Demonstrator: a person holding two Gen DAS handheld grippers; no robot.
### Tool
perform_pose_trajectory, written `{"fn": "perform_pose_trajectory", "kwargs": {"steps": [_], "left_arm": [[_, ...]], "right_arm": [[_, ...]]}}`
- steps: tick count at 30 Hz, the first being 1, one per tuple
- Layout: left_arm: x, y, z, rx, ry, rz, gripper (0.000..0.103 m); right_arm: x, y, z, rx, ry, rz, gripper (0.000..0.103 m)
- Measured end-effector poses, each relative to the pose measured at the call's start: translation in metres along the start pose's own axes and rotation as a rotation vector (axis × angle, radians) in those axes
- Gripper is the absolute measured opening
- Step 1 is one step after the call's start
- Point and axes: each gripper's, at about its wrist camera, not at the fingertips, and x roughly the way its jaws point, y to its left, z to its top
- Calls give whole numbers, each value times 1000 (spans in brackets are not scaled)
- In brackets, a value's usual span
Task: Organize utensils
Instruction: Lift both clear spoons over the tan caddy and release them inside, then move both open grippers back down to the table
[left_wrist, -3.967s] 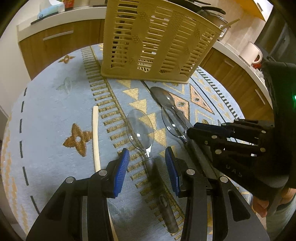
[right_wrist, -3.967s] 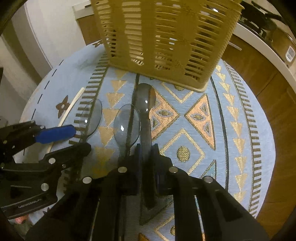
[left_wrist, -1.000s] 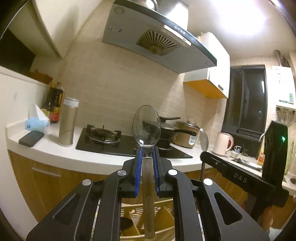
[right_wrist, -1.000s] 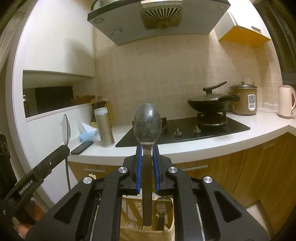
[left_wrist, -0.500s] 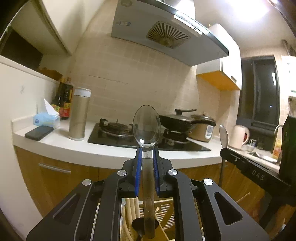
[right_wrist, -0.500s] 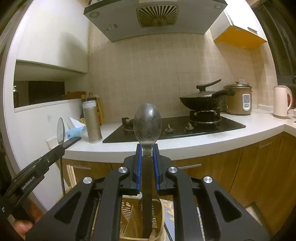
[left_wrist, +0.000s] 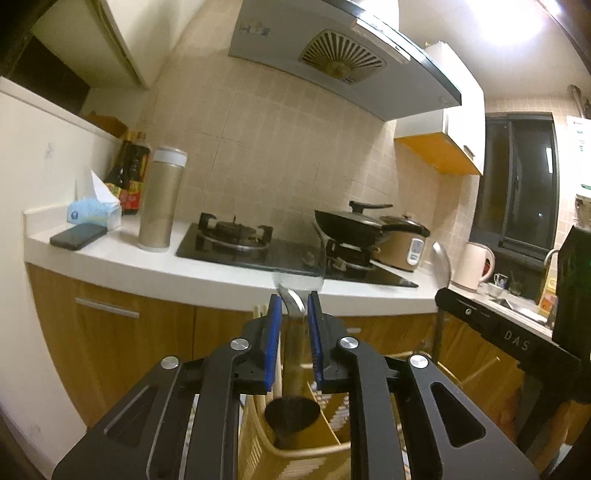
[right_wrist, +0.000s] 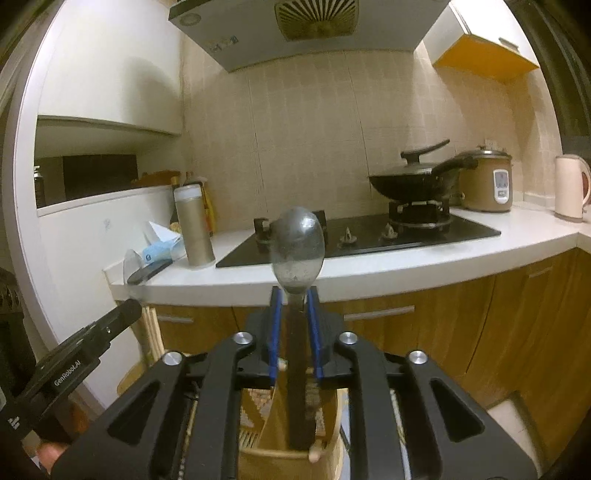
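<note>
Both grippers hover just above a beige slotted basket (left_wrist: 314, 452) (right_wrist: 258, 456). The left gripper (left_wrist: 294, 306) has its jaws opening. A clear plastic spoon (left_wrist: 299, 258) stands upright between the blue pads (left_wrist: 275, 325) with a gap on each side, its handle reaching down into the basket. The right gripper (right_wrist: 294, 299) is opening too. A metal spoon (right_wrist: 297, 251) stands between its pads (right_wrist: 314, 325), no longer pressed, with its handle end in the basket. Each gripper shows at the edge of the other's view, the right one (left_wrist: 480, 321) and the left one (right_wrist: 122, 314).
Wooden chopsticks (right_wrist: 147, 332) stick up from the basket's left side. Behind it runs a white counter (left_wrist: 110, 258) with a gas hob (left_wrist: 236, 236), wok (right_wrist: 406, 181), rice cooker (right_wrist: 487, 181), kettle (right_wrist: 569, 184), thermos (left_wrist: 162, 199), tissue pack (left_wrist: 92, 210) and phone (left_wrist: 77, 236).
Both grippers have sunk toward the basket with their spoons upright. Their pads have parted from the spoon handles, and the clear spoon's bowl now looks blurred.
</note>
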Motion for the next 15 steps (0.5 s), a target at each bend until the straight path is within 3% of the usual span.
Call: {"fn": "perform_pose_trajectory", "kwargs": {"steps": [2,3,9,15], "left_arm": [[-4,-2,-1,5,4,1,14],[-7,-2,0,4,3,-1,14],[-31,-9,7,17,7,-10,14],[-60,-22,14,61,36,-3,14]], "right_arm": [[-6,-2,-3,10,4,4,42],[-9,-3,-3,15,3,1,46],[-41,0,2,8,-2,-2,47],[-69,11,1,-30,74,8,47]]}}
